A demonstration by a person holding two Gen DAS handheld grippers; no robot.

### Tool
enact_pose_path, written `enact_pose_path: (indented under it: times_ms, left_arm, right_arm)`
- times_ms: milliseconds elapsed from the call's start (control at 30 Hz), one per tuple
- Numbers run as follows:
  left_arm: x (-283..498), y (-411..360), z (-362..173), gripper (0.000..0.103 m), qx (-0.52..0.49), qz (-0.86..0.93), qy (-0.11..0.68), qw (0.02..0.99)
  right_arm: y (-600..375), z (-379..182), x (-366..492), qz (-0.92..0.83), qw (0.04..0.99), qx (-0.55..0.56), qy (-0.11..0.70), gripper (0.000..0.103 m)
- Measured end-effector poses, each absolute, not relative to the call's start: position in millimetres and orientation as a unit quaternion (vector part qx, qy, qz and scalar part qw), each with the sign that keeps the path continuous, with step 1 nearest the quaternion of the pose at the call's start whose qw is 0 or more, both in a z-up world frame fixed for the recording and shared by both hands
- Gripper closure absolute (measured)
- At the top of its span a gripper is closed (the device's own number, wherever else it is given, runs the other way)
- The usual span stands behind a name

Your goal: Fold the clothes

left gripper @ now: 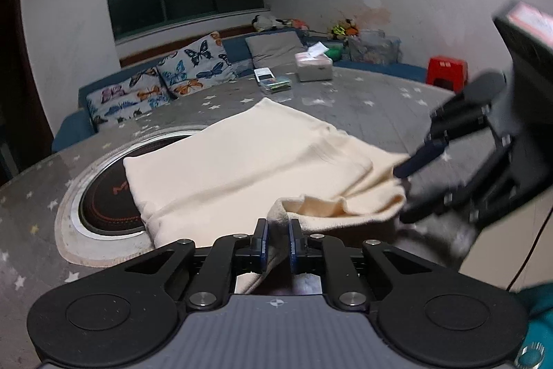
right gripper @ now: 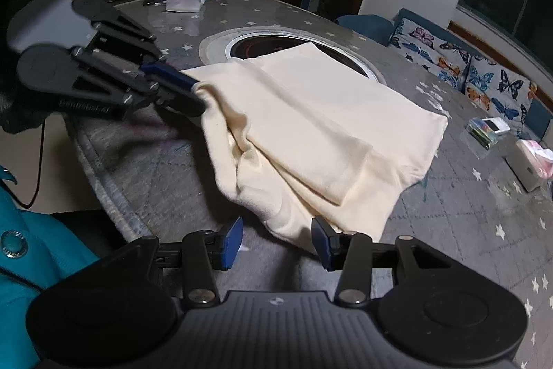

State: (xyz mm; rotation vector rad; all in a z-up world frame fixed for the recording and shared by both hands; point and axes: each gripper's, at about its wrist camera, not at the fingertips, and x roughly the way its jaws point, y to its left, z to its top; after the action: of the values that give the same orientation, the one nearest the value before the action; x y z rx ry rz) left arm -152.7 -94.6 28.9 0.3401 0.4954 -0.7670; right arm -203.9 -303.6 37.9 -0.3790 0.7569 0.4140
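cream knit garment (right gripper: pixel 321 127) lies part-folded on the grey starred counter (right gripper: pixel 466 230), its far end draped over the round inset burner (right gripper: pixel 276 40). my left tool (left gripper: pixel 277 239) is pinched narrow on a bunched near corner of the cloth, and it's only a thin wad between the pads, so a tug could pull it free or drag just one layer. my right tool (right gripper: pixel 276 242) stands half wide with the near hem lying between the jaws but no pad pressing on it, nothing held. risk: if i lift now with the left only, the stack skews and the folded sleeve layer on top slides off. if the right closes too shallow it catches only the top ply, and the fold goes crooked. cloth also hangs close to the counter edge near me and could slip over. the burner rim under the far end might snag it.
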Motion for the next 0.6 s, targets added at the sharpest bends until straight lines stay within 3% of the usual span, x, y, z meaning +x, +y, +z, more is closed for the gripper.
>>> enact_pose_path:
  times_ms: [133, 233, 267, 300, 333, 400, 467, 600]
  left_arm:
    - [-138, -98, 30, 0.090, 0.143, -0.368, 0.250, 0.884]
    - [-135, -97, 29, 0.090, 0.139, -0.372, 0.255, 0.882]
    - [-136, -96, 29, 0.087, 0.140, -0.372, 0.255, 0.881]
    - [-137, -94, 29, 0.085, 0.142, -0.372, 0.255, 0.881]
    - [-138, -92, 29, 0.084, 0.143, -0.373, 0.255, 0.881]
    - [-144, -89, 29, 0.069, 0.155, -0.371, 0.246, 0.882]
    - [-153, -86, 26, 0.062, 0.179, -0.367, 0.231, 0.883]
    - [-160, -84, 18, 0.057, 0.216, -0.357, 0.217, 0.882]
  right_arm:
    - [-301, 34, -196, 0.206, 0.892, -0.185, 0.357, 0.060]
    - [-302, 34, -189, 0.207, 0.896, -0.171, 0.353, 0.071]
    - [-303, 35, -186, 0.209, 0.897, -0.161, 0.354, 0.085]
    - [-305, 37, -183, 0.210, 0.898, -0.152, 0.356, 0.088]
    - [-307, 38, -180, 0.209, 0.900, -0.143, 0.355, 0.088]
    - [-311, 42, -176, 0.207, 0.904, -0.129, 0.352, 0.091]
    - [-317, 47, -170, 0.206, 0.908, -0.108, 0.349, 0.092]
    - [-322, 56, -163, 0.204, 0.914, -0.092, 0.340, 0.092]
